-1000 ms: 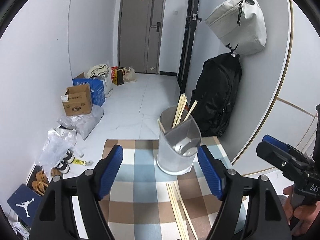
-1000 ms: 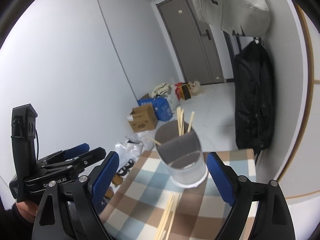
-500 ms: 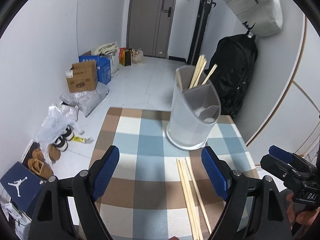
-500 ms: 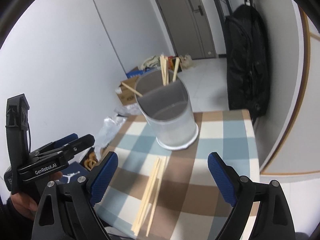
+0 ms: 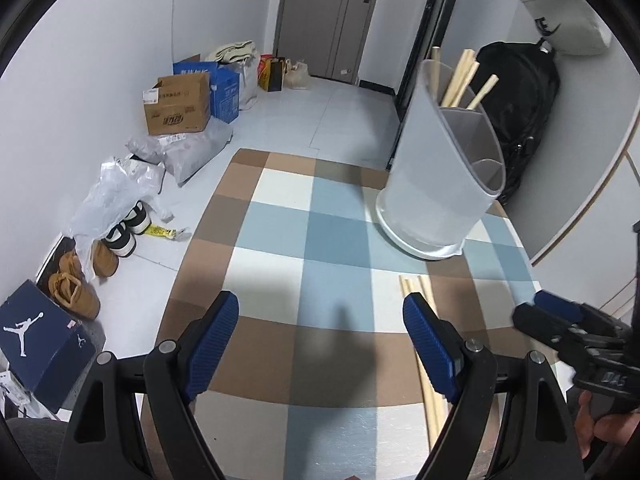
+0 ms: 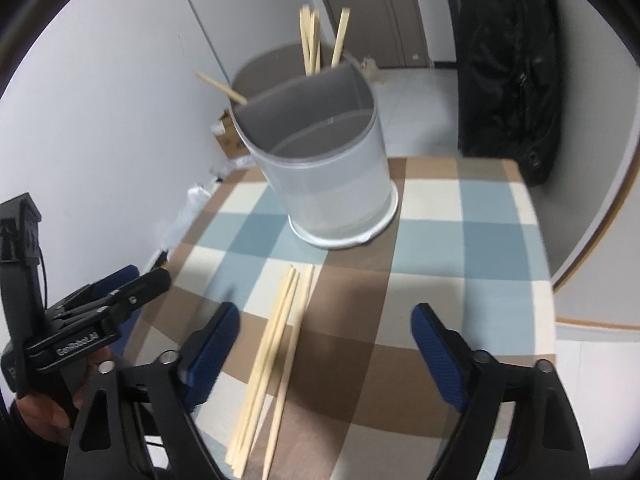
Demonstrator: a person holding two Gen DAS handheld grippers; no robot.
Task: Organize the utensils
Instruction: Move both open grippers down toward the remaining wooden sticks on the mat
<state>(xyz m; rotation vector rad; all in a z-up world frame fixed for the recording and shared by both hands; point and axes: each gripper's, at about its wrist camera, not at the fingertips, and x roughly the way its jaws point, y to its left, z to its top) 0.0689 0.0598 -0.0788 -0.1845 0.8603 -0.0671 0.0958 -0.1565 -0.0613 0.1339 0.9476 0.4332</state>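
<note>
Chopsticks point(image 6: 276, 364) lie loose on the checked counter point(image 6: 472, 240) before the divided holder point(image 6: 320, 168), both tongs (right point(image 6: 326, 356), just narrowing; left point(image 5: 322, 344)) gaping empty, apparently poised to gather them.

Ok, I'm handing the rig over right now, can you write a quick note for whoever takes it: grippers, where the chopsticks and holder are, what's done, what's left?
Left gripper: open, nothing between its jaws, above the checked tablecloth.
Right gripper: jaws have just been closing a little but are open and empty, poised over the loose chopsticks.
Holder: grey divided cup, upright at the far side of the table.
Done: several chopsticks already stand in the holder's back compartment.
Left: the loose chopsticks lie flat on the cloth in front of the holder, untouched; pick them up and drop them in.
</note>
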